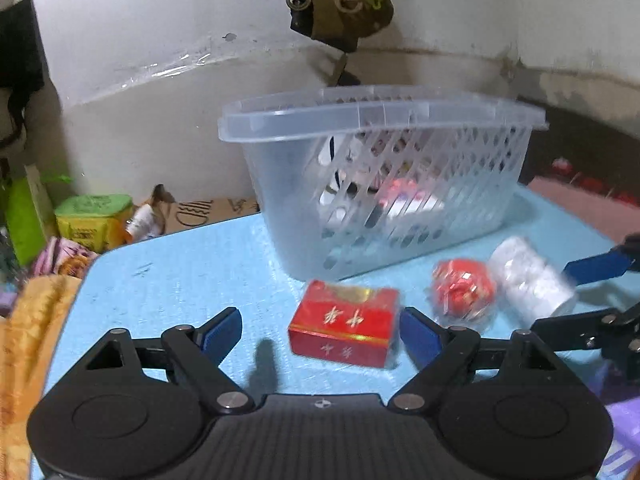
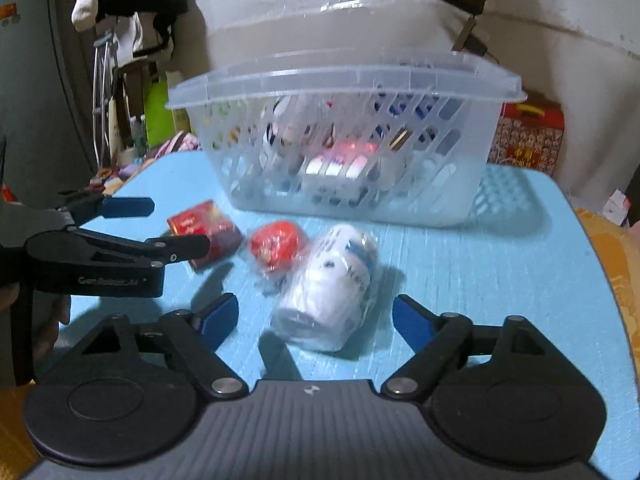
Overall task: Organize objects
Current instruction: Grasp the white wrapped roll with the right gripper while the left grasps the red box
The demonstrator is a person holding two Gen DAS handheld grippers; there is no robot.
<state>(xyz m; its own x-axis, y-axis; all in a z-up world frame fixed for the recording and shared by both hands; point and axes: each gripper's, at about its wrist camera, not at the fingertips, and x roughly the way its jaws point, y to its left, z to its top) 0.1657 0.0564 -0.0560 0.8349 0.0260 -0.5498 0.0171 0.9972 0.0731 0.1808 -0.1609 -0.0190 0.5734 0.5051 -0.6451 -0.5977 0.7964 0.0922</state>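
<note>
A red box with gold characters (image 1: 344, 324) lies on the blue table (image 1: 180, 272), between the fingers of my left gripper (image 1: 320, 332). The gripper is open, with a gap on the left side. To the right lie a red round item in clear wrap (image 1: 464, 292) and a white wrapped cup (image 1: 528, 276). In the right wrist view, the white cup (image 2: 332, 284) lies on its side between the blue pads of my right gripper (image 2: 316, 316), which is open with gaps on both sides. Behind stands a clear lattice basket (image 2: 340, 80) with several items inside.
A red patterned gift box (image 2: 528, 136) stands behind the table at the right. A green and yellow tin (image 1: 94, 220) and cardboard lie beyond the left edge. Orange cloth (image 1: 36, 320) borders the table. A brown bundle with cords (image 1: 336, 0) hangs on the white wall.
</note>
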